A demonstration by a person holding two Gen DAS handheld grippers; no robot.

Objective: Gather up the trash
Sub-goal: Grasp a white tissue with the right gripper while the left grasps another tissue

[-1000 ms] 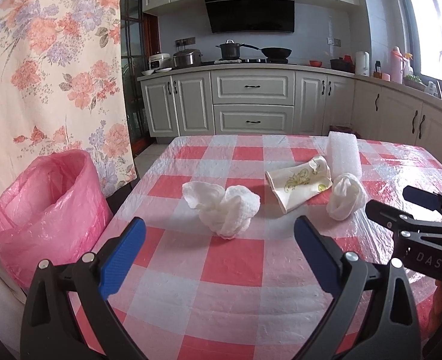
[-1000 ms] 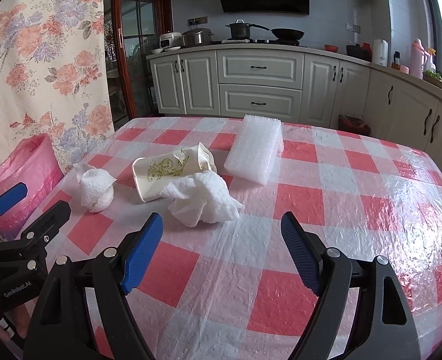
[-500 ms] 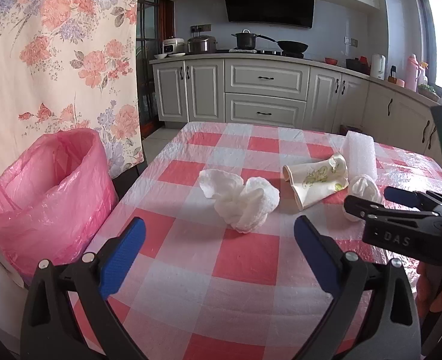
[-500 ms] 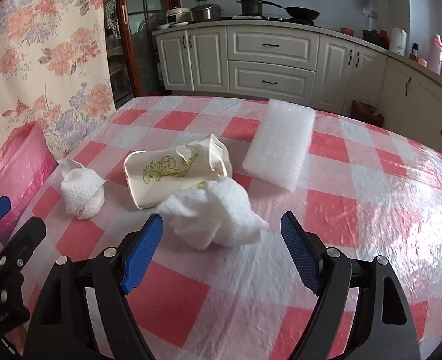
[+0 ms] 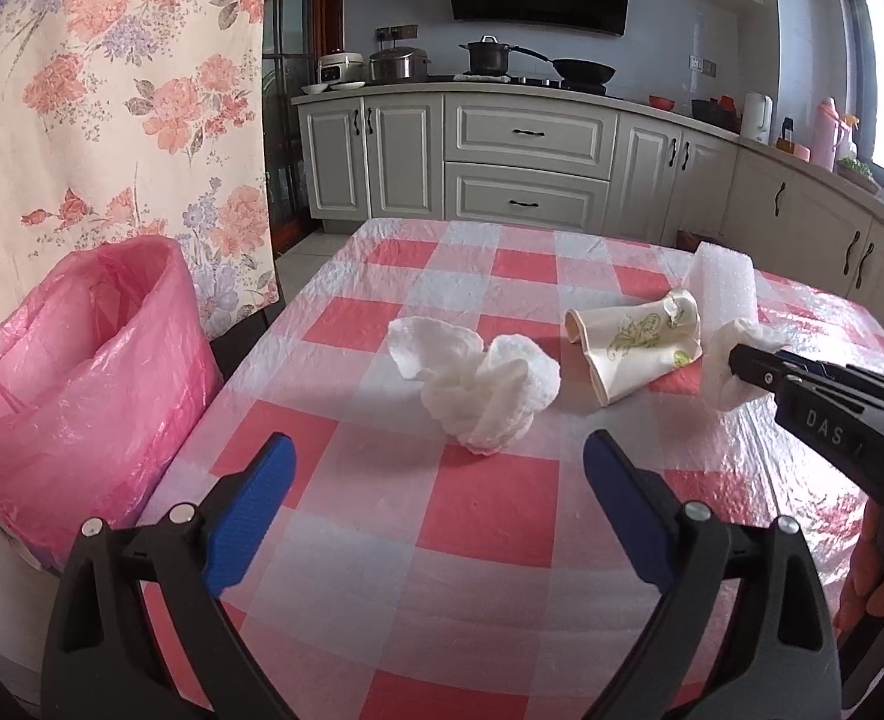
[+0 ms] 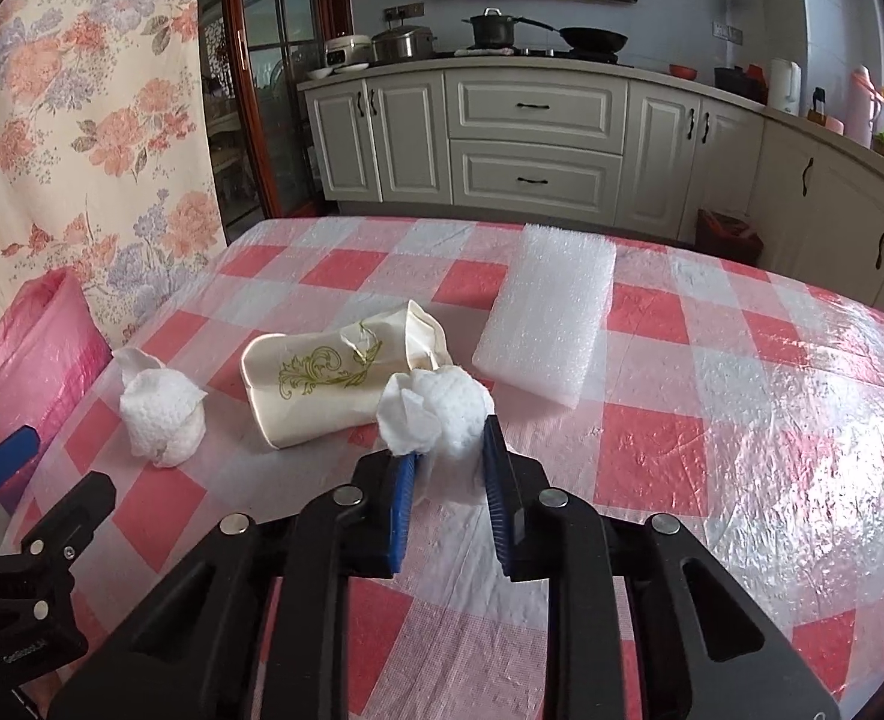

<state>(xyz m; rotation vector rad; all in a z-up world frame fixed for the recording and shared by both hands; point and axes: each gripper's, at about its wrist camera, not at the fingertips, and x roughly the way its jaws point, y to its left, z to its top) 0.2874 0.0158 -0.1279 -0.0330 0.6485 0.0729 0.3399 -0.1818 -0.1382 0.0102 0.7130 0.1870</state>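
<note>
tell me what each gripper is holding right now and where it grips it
The right gripper is shut on a crumpled paper towel, pinching its lower, near end. The left gripper is open and holds nothing.

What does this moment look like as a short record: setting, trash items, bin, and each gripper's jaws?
setting: kitchen table with red-and-white checked cloth
trash items: two crumpled tissues, crushed paper cup, white foam sheet
near tissue: pinched in the right gripper, touching the cup
far tissue: loose on the cloth, ahead of the left gripper
bin: pink bag, open, beside the table's left edge
left jaws: open, nothing between them
right jaws: shut on the near tissue
</note>
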